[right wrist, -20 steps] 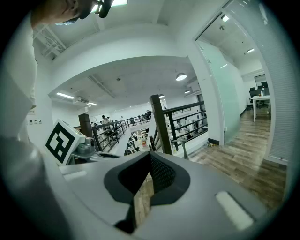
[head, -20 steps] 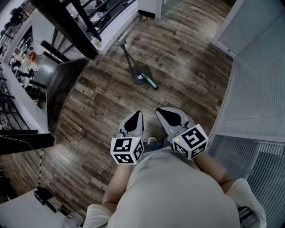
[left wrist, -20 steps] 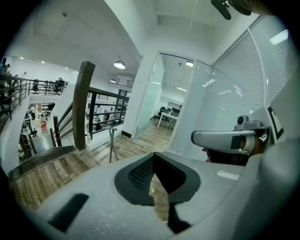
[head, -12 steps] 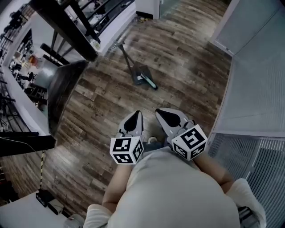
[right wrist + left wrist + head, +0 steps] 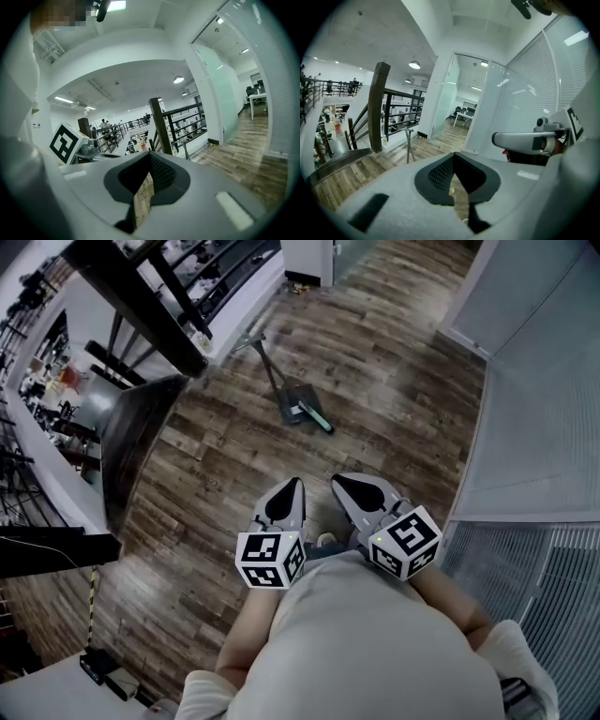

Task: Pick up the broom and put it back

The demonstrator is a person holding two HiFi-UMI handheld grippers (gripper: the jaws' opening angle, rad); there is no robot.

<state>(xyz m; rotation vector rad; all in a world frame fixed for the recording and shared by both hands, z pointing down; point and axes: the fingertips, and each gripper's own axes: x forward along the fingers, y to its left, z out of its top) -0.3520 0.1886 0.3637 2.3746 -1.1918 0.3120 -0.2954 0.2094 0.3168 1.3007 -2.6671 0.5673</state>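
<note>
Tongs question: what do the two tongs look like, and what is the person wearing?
The left tongs and right tongs are pale grey and pointed like beaks, with black ribbed pads inside. Each has a white cube at the back, printed with black square markers. The person wears a pale top with pale sleeves.

This is an open-plan office, seen from an upper landing. A wood-plank floor (image 5: 394,362) runs to a dark stair railing (image 5: 376,108) at the frame's left. Glass partitions (image 5: 450,93) at centre show desks and chairs (image 5: 461,113) beyond. White blinds (image 5: 534,84) line the right, and a round ceiling lamp (image 5: 414,64) hangs above.
</note>
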